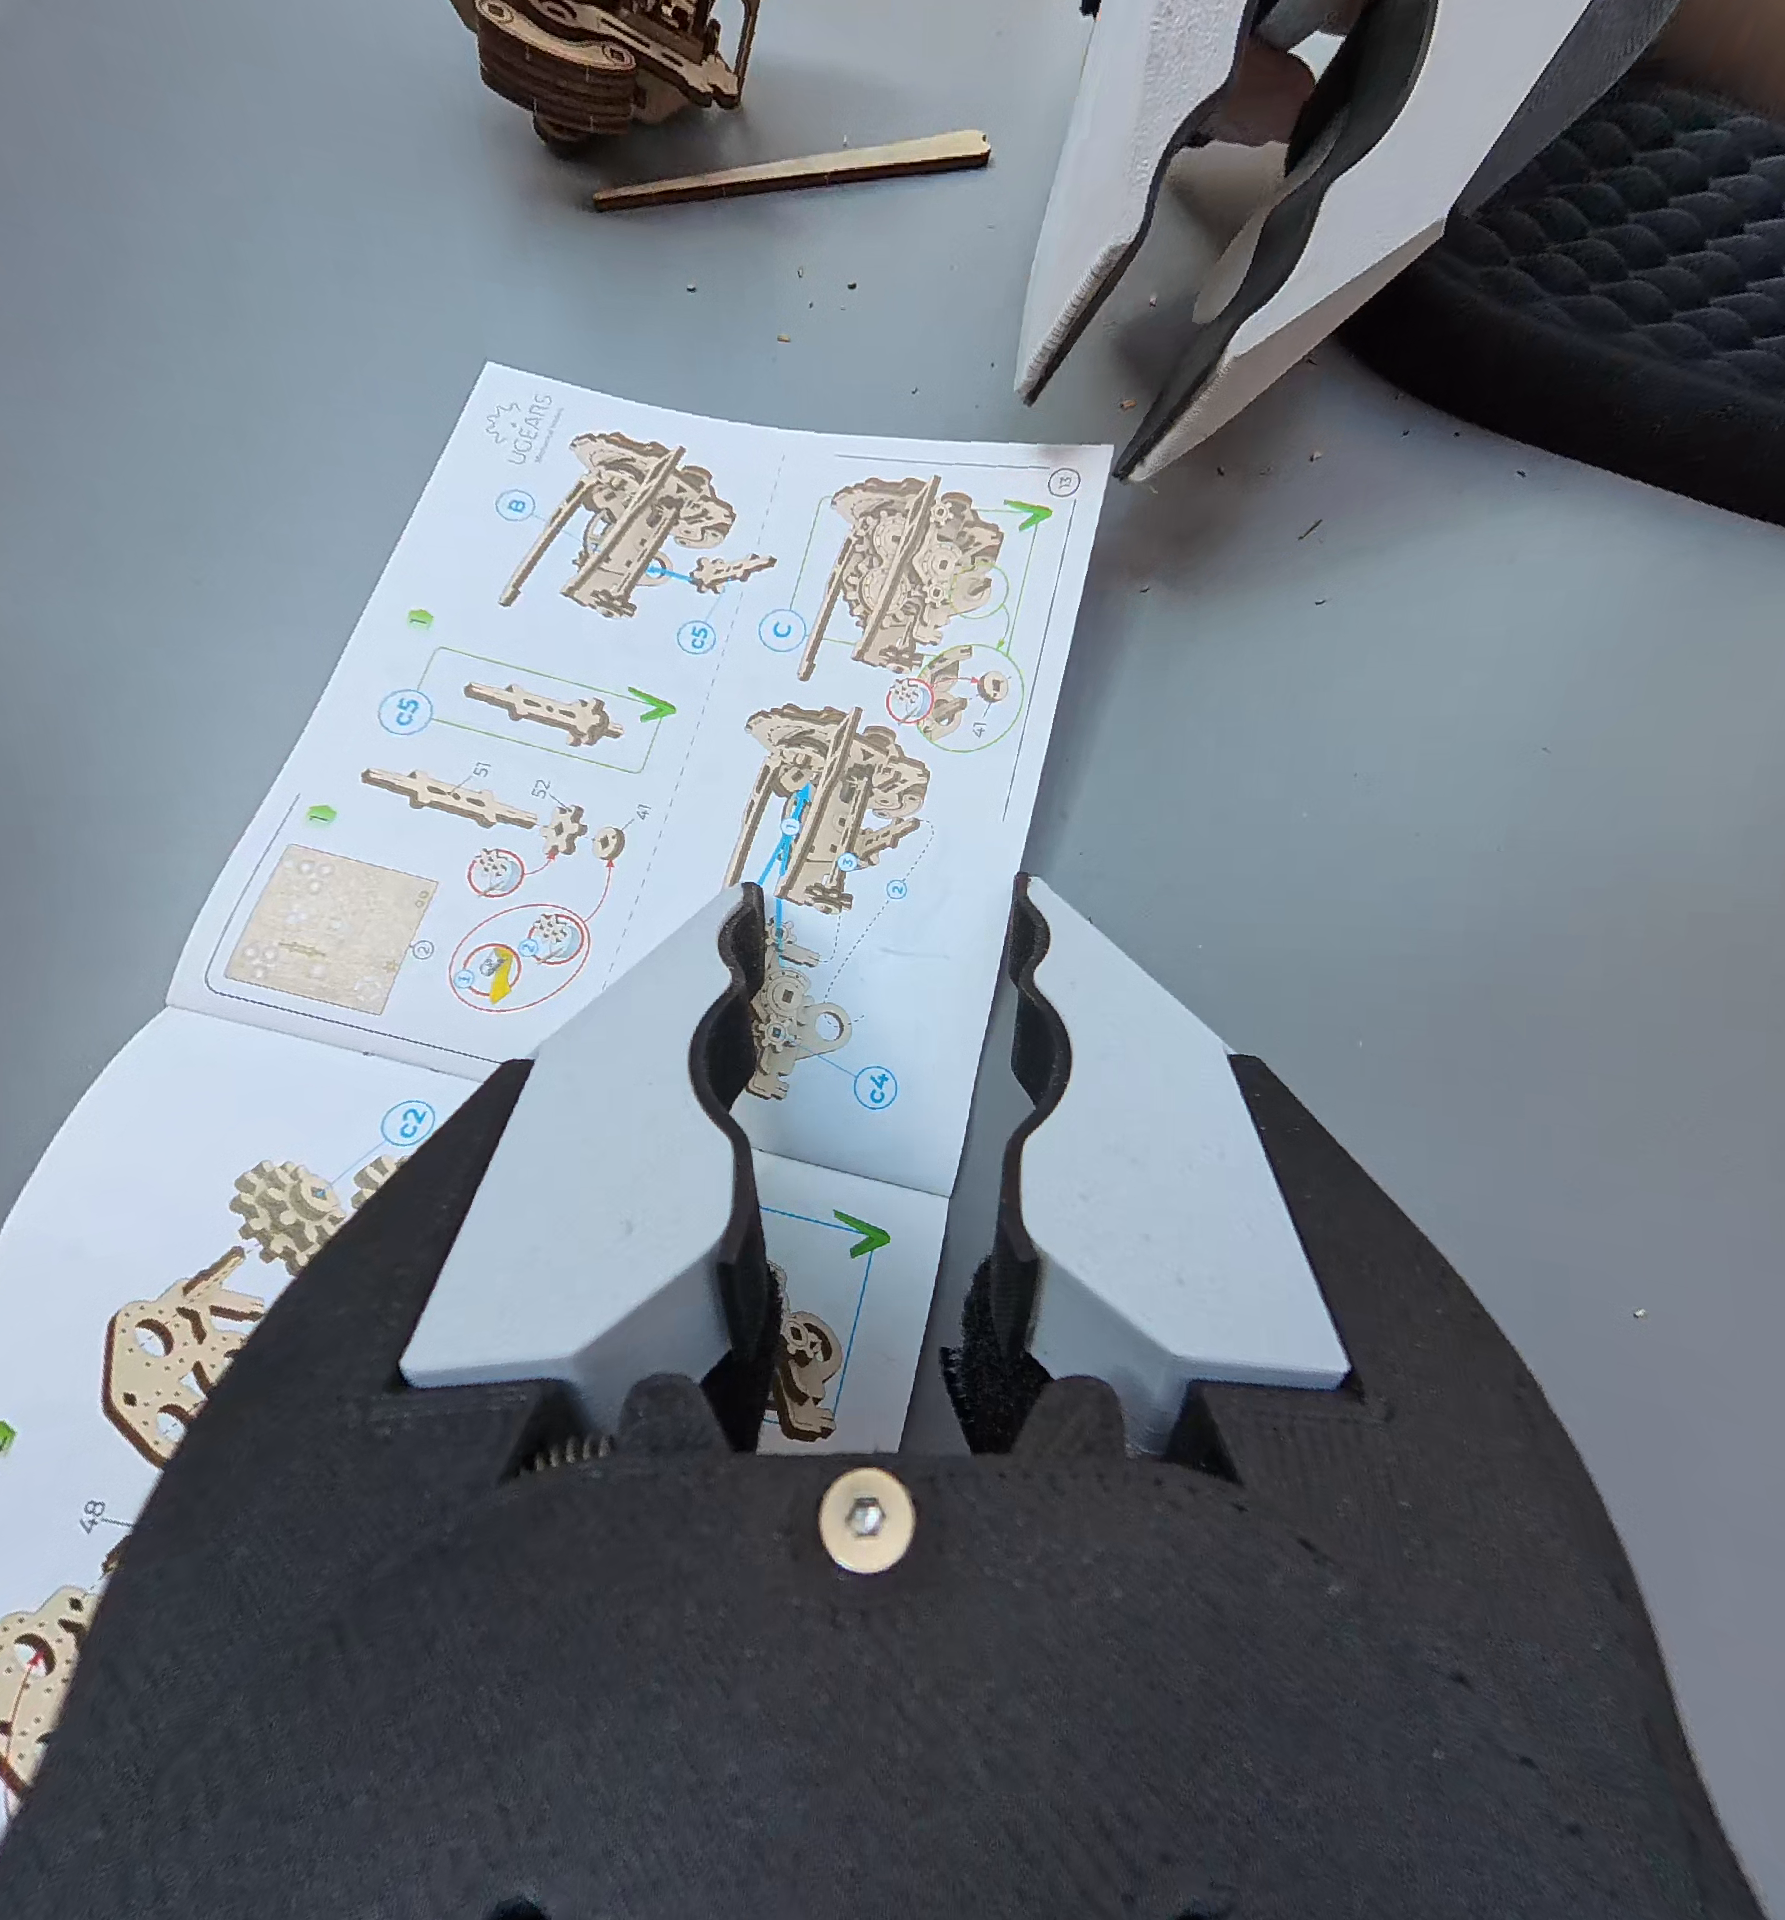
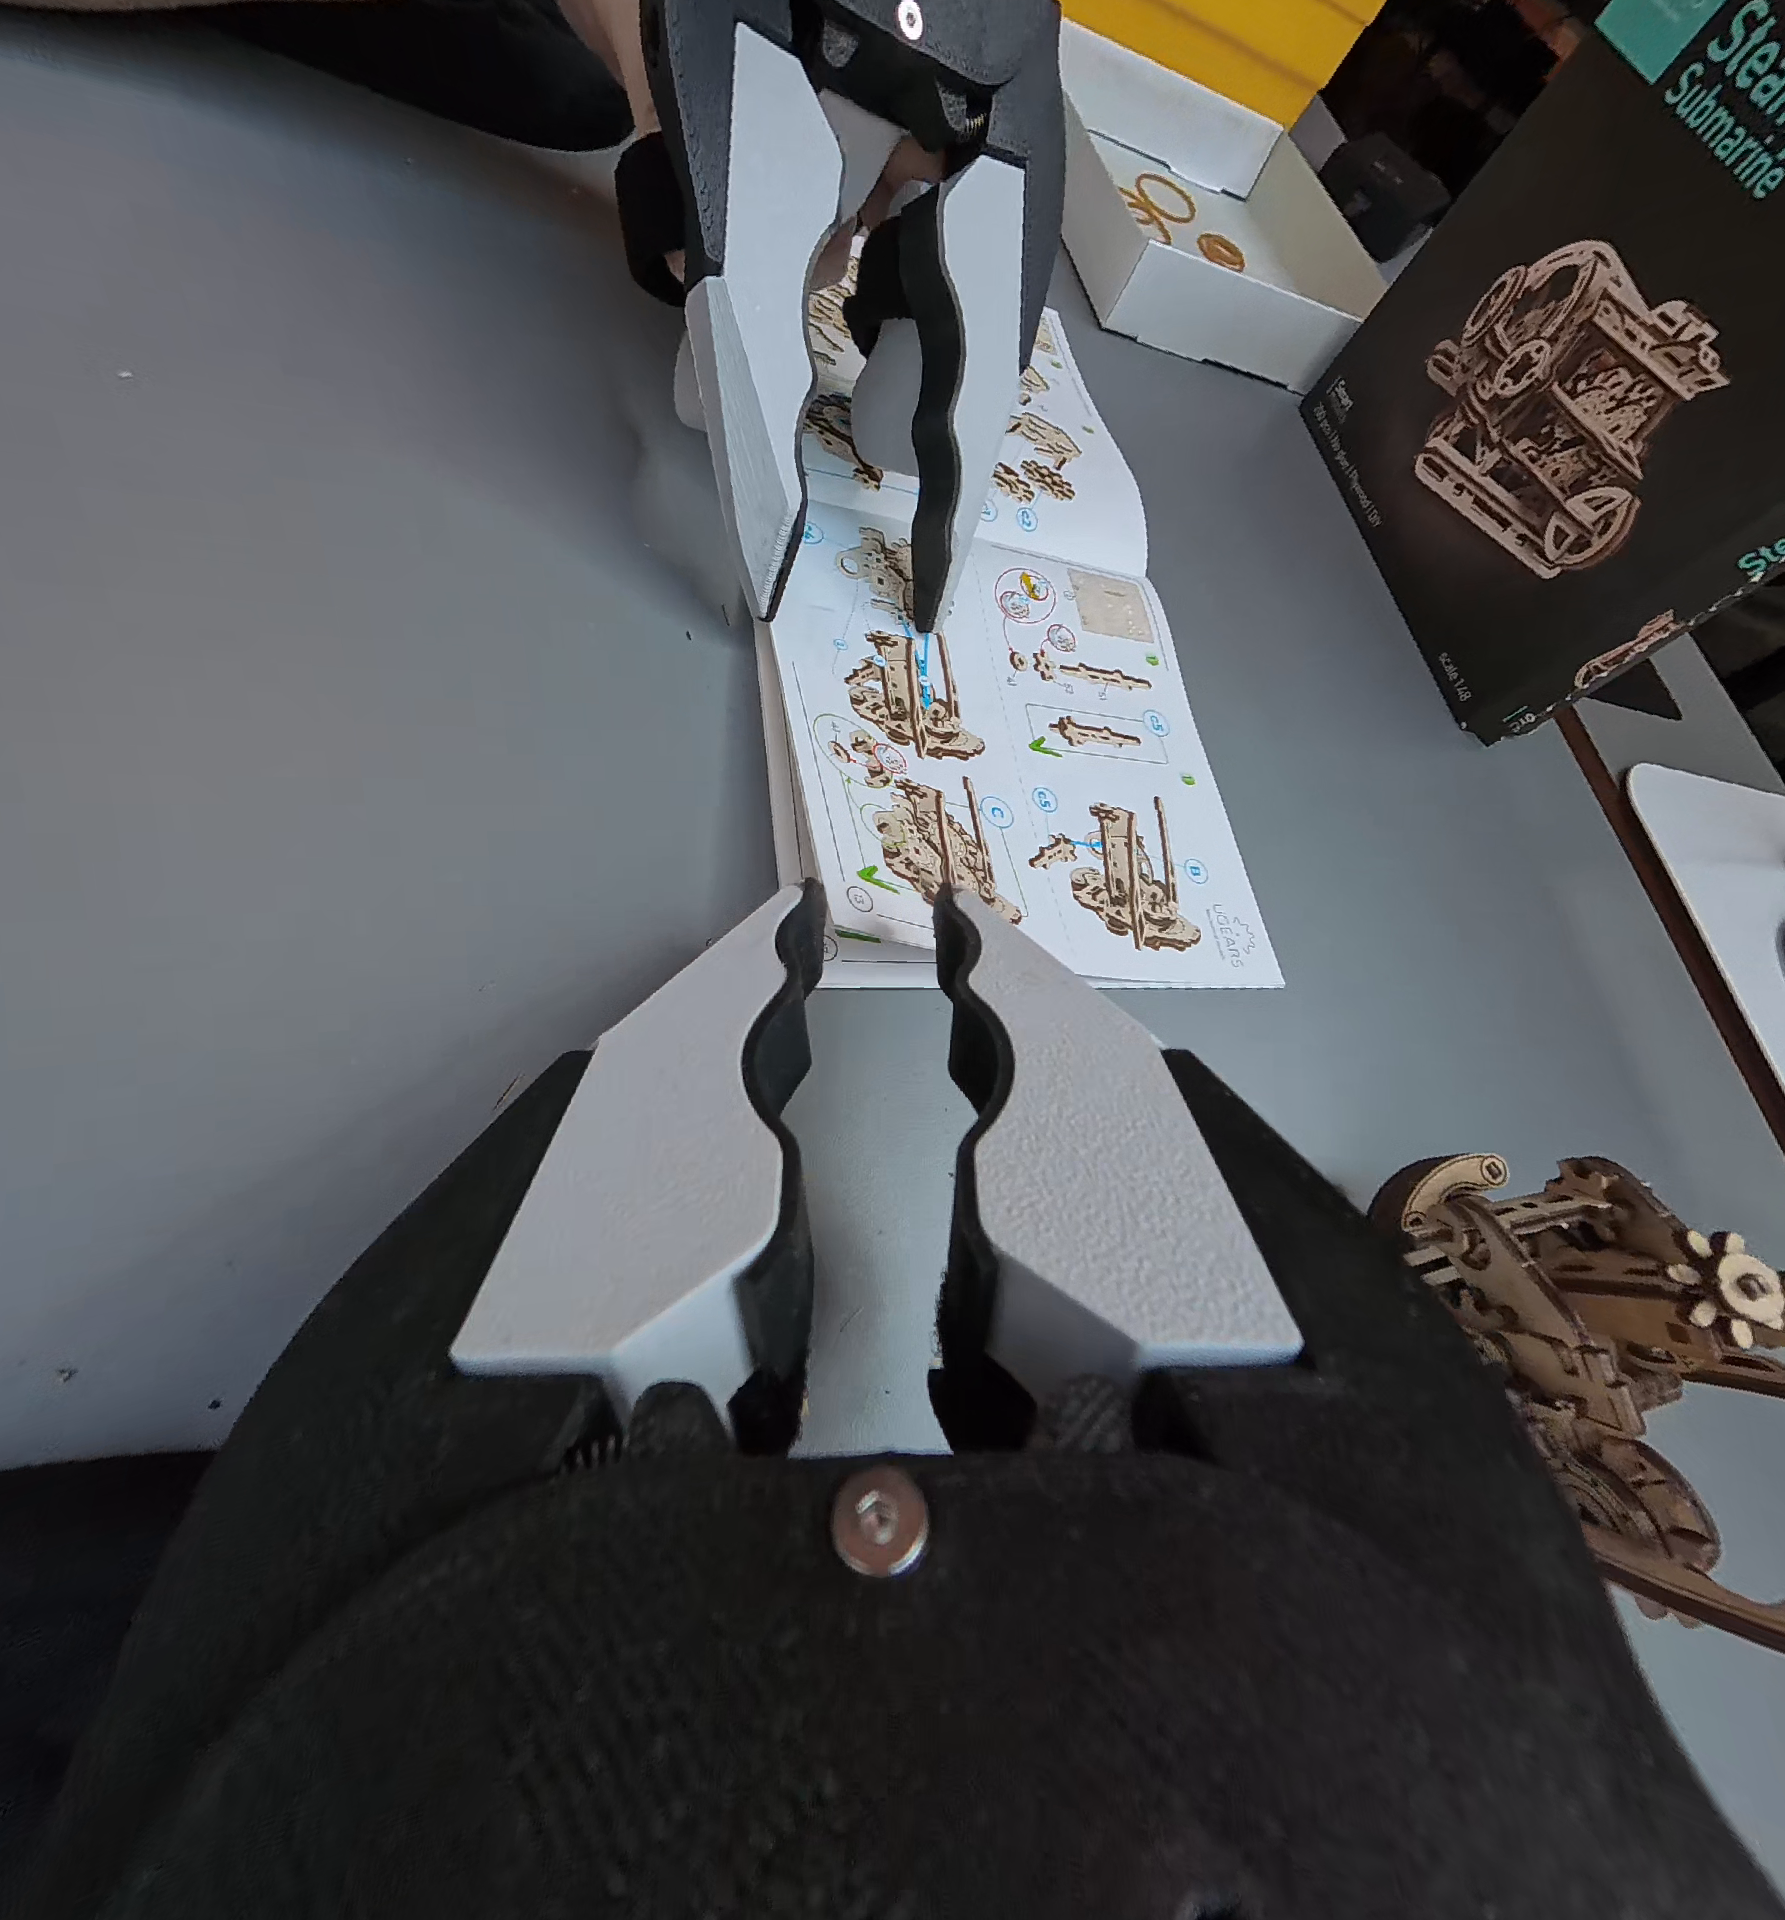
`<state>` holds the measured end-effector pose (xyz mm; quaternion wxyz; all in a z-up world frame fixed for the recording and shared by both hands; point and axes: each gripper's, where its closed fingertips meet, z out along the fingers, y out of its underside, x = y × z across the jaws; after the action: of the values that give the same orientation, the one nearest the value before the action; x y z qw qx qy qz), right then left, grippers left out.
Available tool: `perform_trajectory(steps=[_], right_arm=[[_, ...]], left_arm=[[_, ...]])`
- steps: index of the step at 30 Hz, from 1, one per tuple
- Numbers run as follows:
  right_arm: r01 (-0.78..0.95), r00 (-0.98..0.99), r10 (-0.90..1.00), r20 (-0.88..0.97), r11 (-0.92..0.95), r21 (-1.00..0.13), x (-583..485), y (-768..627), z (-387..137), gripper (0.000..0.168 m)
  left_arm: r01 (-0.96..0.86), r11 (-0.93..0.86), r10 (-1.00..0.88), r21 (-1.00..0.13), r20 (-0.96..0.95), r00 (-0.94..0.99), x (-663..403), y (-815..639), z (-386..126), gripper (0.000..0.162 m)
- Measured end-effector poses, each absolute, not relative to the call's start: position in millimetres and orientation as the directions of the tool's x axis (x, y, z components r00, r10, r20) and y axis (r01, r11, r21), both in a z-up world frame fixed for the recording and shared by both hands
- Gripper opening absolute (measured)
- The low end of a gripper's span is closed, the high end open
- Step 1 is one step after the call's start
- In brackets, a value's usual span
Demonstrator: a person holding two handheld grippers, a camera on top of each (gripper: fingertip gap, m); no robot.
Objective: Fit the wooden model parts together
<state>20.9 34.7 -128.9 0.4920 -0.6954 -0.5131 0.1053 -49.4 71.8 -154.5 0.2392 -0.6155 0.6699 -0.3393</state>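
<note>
A partly built wooden model (image 1: 607, 62) stands at the far edge of the left wrist view, and it shows at the right of the right wrist view (image 2: 1594, 1351). A loose wooden stick (image 1: 794, 171) lies beside it. An open instruction booklet (image 1: 659, 675) lies on the grey table (image 1: 1387, 935). My left gripper (image 1: 888, 894) is open and empty, with its tips low over the booklet page. It faces me in the right wrist view (image 2: 846, 613). My right gripper (image 2: 880, 899) is open with a narrow gap and empty, at the booklet's (image 2: 1075, 779) near edge. It also shows in the left wrist view (image 1: 1080, 431).
A black textured pad (image 1: 1646, 312) lies at the right. A dark kit box (image 2: 1594, 364) stands at the back right, with a white box (image 2: 1210, 260) holding small wooden rings beside it. A white board (image 2: 1729, 862) lies at the right edge. Wood crumbs dot the table. Tip to tip, the grippers are about 9 cm apart. My right gripper's tips are some 12 cm from the loose wooden stick (image 1: 794, 171).
</note>
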Motion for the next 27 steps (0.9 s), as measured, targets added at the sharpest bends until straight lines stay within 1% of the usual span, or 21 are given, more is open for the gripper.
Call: perform_trajectory(steps=[4,9,13,24,27], right_arm=[[0.601,0.48,0.81,0.337,-0.024,-0.799,19,37,-130,0.02],[0.637,0.545,0.764,0.345,-0.11,-0.763,24,45,-138,0.02],[0.636,0.575,0.75,0.327,-0.159,-0.755,24,45,-142,0.02],[0.646,0.562,0.759,0.33,-0.153,-0.748,23,43,-144,0.021],[0.616,0.53,0.794,0.3,-0.117,-0.779,15,37,-138,0.024]], left_arm=[[-0.663,0.017,-0.987,-0.748,0.092,-0.129,-49,72,-155,0.046],[-0.664,0.023,-0.987,-0.747,0.087,-0.132,-49,72,-155,0.046],[-0.663,0.021,-0.987,-0.749,0.089,-0.131,-49,72,-155,0.046],[-0.656,0.011,-0.987,-0.754,0.096,-0.127,-49,72,-155,0.046],[-0.653,0.004,-0.986,-0.757,0.104,-0.127,-49,72,-154,0.045]])
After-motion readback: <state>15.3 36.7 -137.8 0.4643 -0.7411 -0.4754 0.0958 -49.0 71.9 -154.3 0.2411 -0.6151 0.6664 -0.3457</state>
